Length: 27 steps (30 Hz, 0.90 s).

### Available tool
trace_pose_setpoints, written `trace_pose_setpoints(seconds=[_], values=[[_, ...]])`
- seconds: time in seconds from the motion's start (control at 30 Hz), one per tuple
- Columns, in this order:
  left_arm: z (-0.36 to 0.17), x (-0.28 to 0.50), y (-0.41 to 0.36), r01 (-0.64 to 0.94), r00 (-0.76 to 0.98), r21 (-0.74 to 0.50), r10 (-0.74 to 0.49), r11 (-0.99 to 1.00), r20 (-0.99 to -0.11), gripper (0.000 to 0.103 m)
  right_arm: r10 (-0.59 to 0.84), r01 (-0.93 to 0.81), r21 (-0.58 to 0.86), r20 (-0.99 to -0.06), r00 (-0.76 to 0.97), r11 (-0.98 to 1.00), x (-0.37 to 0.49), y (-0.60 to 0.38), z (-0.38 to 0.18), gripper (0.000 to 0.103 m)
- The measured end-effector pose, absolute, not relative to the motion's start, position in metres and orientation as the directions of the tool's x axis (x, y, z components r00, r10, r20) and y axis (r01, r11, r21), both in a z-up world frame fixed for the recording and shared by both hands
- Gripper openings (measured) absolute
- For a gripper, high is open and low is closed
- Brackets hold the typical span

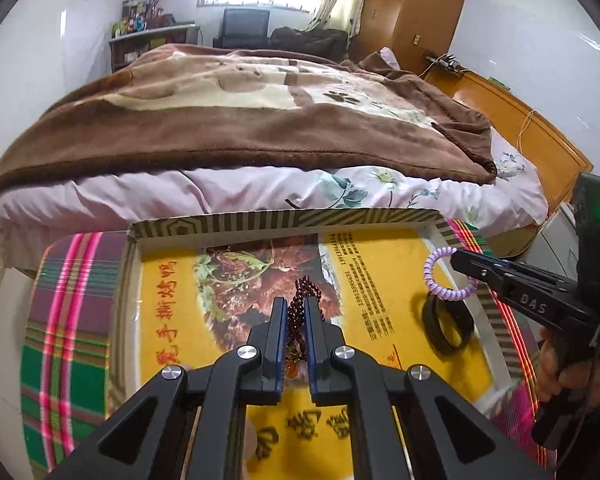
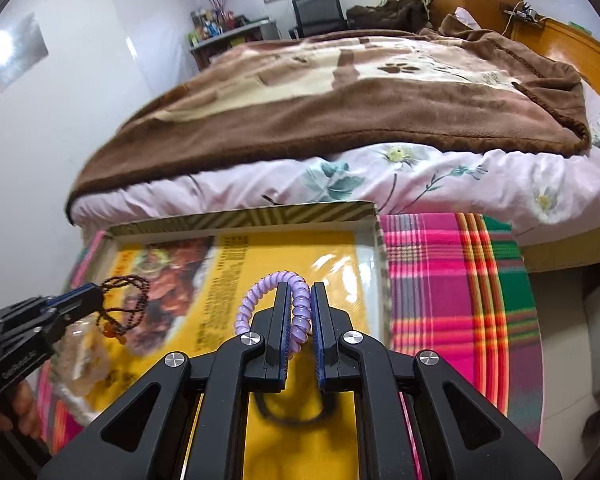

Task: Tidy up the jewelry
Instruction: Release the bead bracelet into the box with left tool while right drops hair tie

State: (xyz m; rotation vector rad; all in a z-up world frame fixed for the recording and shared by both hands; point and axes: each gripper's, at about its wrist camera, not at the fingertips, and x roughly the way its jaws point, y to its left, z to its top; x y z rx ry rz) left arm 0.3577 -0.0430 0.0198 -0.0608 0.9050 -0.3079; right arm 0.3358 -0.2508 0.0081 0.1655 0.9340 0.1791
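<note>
Over the tray beside the bed, I keep my left hand-held gripper clamped on limp, slippery beads and my right hand-held gripper on a springy, light coil, each pinched across its strand.

"DAS" is printed in pale letters on the right tool; the box's liner bears Chinese characters.
</note>
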Motion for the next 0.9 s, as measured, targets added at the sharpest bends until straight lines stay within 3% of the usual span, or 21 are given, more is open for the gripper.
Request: trace_pose_setpoints(seconds=[0.67, 0.7, 0.83, 0.9], values=[[0.000, 0.379, -0.056, 0.233, 0.542, -0.143, -0.251, 0.962, -0.802, 0.009, 0.138, -0.053, 0.130, -0.839, 0.526, 0.990, 0.371, -0.248, -0.011, 0.011], [0.000, 0.378, -0.056, 0.236, 0.542, -0.147, -0.255, 0.961, -0.800, 0.010, 0.135, -0.049, 0.129, -0.841, 0.524, 0.990, 0.371, -0.249, -0.012, 0.012], [0.001, 0.375, -0.056, 0.244, 0.541, -0.151, -0.263, 0.958, -0.799, 0.036, 0.132, -0.030, 0.137, -0.833, 0.537, 0.990, 0.371, -0.251, -0.011, 0.019], [0.003, 0.372, -0.055, 0.238, 0.545, -0.156, -0.265, 0.959, -0.796, 0.037, 0.139, -0.027, 0.148, -0.831, 0.538, 0.989, 0.370, -0.252, -0.009, 0.024]])
